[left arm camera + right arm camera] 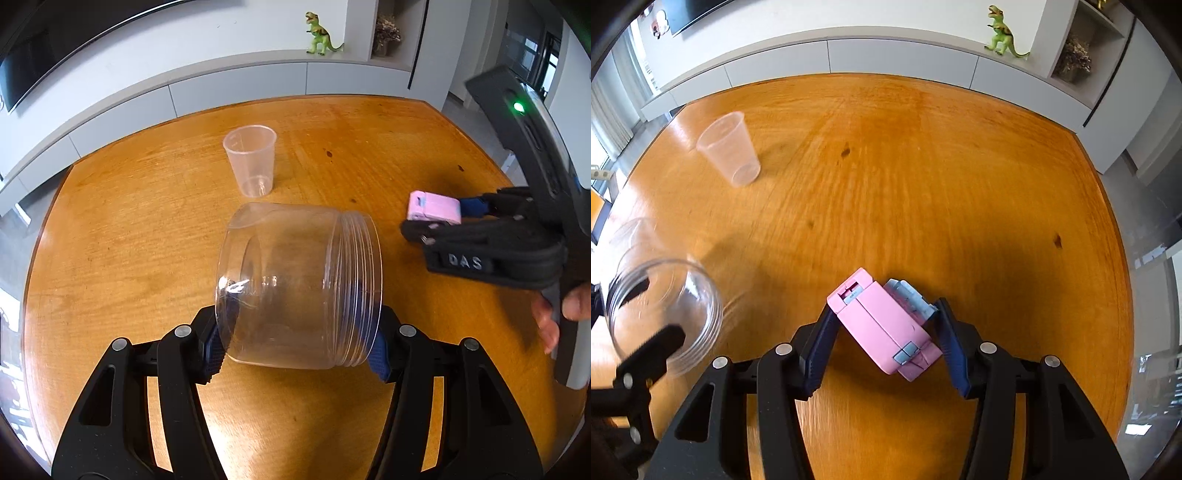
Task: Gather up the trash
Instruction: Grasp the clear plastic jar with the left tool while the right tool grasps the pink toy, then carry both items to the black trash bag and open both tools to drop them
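Left wrist view: left gripper (301, 345) clamped on clear jar (299, 284), held sideways above wooden table (147, 229), mouth facing right. Right wrist view: right gripper (882, 347) closed on pink box (886, 325). Plastic cup (729, 149) upright, far left.

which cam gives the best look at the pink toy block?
Right wrist. The pink toy block sits large and centred, held tilted between the right gripper jaws, with its blue parts and seams visible. The left wrist view shows only one pink end poking past the right gripper, small and near the frame's right side.
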